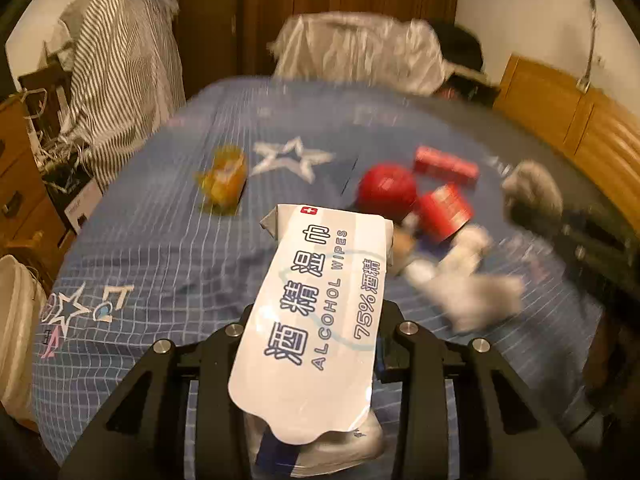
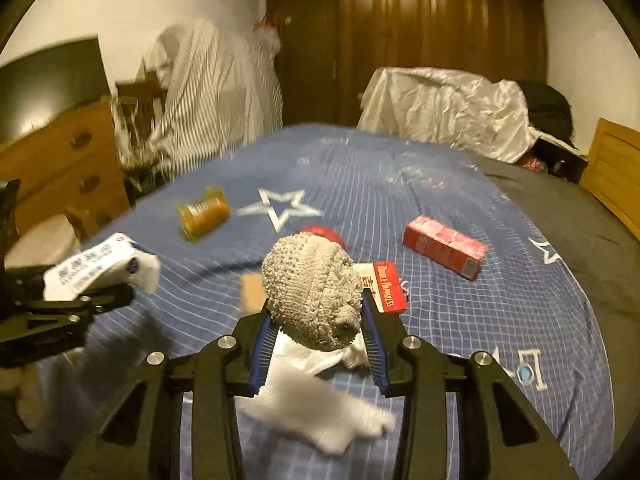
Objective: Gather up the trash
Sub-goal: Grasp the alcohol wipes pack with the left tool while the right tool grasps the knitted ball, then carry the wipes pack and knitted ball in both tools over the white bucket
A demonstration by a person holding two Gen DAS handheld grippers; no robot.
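Observation:
My left gripper (image 1: 320, 320) is shut on a white alcohol wipes pack (image 1: 324, 300), held above the blue checked bed cover (image 1: 160, 248). My right gripper (image 2: 316, 308) is shut on a grey knitted ball (image 2: 312, 292), its blue pads pressing both sides. On the cover lie an orange jar (image 2: 204, 214), a red round thing (image 1: 386, 190), a long red box (image 2: 444, 250), a red and white cigarette pack (image 2: 384, 288) and crumpled white tissue (image 2: 320, 412). The left gripper (image 2: 80, 300) with its pack (image 2: 96, 268) shows at the left of the right wrist view.
A wooden dresser (image 2: 60, 160) stands left of the bed, beside a striped cloth (image 2: 216, 92). A white sheet heap (image 2: 448, 108) and a dark bag (image 2: 548, 104) lie at the far end. A wooden headboard (image 1: 560, 120) runs along the right, with a dark wardrobe (image 2: 420, 20) behind.

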